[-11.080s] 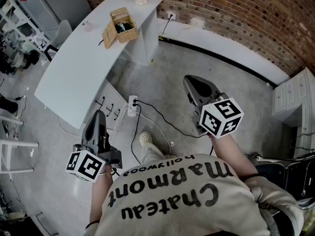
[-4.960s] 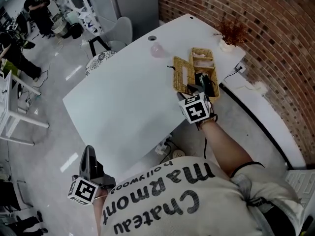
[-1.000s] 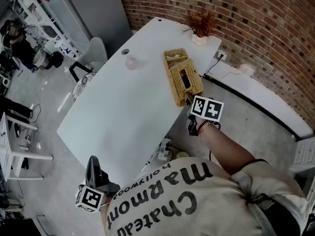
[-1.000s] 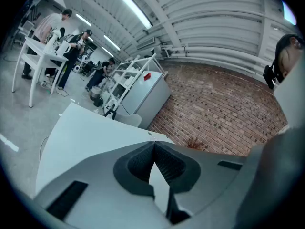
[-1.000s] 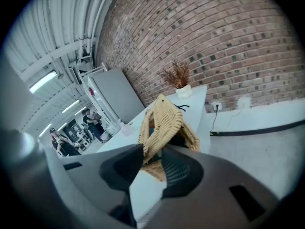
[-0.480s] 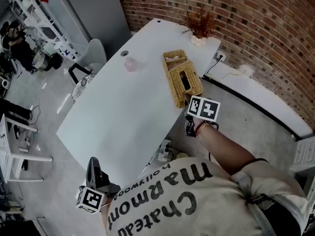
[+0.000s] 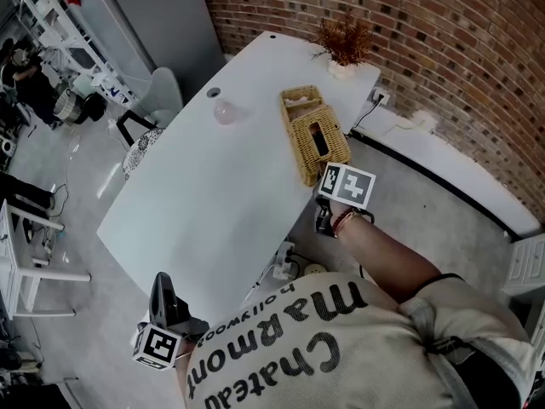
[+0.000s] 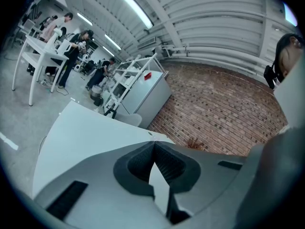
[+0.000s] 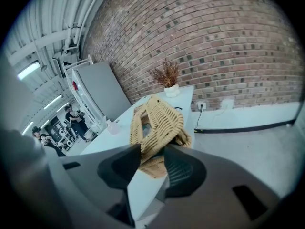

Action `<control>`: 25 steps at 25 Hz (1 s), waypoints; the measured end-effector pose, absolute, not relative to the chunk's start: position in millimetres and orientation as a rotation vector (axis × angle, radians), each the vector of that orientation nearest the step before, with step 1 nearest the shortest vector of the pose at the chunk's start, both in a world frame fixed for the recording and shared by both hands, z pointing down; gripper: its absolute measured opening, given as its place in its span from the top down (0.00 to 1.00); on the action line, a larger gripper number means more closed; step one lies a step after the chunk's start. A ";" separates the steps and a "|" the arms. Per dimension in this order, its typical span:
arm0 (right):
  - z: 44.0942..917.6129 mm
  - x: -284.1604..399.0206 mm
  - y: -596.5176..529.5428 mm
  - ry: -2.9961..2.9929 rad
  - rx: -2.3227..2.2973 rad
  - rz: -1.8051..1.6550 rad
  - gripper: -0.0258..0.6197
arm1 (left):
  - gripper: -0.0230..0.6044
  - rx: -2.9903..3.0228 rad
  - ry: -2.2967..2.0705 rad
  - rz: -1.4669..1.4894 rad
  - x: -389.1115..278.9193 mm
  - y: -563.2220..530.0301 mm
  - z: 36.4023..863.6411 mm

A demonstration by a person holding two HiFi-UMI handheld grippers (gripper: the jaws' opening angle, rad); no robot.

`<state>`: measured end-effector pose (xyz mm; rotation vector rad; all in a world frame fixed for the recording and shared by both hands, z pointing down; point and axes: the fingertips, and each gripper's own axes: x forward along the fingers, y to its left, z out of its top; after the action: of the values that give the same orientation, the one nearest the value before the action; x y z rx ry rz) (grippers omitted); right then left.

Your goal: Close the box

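- Shelving [image 7: 60, 15] lines the room's far left, with a grey chair [image 7: 166, 85] drawn up at the far side of the long white tabletop [image 7: 204, 203].
- Low at the left, my left gripper [image 7: 159, 281] hangs by the tabletop's near corner, well apart from the box; its jaws are pressed together with nothing between them.
- On the tabletop, a small clear glass vessel [image 7: 223, 111] stands alone, left of the box.
- Toward the tabletop's right end sits the wicker box [image 7: 305, 162], close to the edge nearest me; from the head view its slotted lid [image 7: 320, 139] lies down over it, and an open wicker section [image 7: 300, 100] adjoins its far end.
- Beyond the box, a dried plant [image 7: 344, 37] in a white pot stands at the tabletop's far corner, near the brick wall [image 7: 443, 41].
- My right gripper [image 9: 152, 150] is at the box's near end, pointing down toward it; its jaws stand apart and have just been opening, with the wicker of the box's near edge between them and the pads clear of it as far as I can see.
- At the right, a wall socket [image 7: 380, 97] with a cable plugged in sits low on the brick, above a white ledge [image 7: 464, 173] that runs along the wall's foot.
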<state>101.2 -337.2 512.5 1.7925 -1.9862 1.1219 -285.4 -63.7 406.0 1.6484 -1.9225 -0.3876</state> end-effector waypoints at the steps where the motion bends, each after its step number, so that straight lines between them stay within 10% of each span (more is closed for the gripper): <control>1: 512.5 101.5 -337.2 -1.979 1.802 1.119 0.72 | 0.96 1.649 -1.922 -0.388 -285.0 -64.0 406.0; 25: 519.8 103.1 -323.1 -1.928 1.852 1.162 0.66 | 0.96 1.656 -1.921 -0.395 -280.6 -56.7 405.1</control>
<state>103.1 -323.1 519.8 1.8522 -1.9276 1.1621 -280.6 -56.7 405.1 1.6556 -1.9207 -0.3954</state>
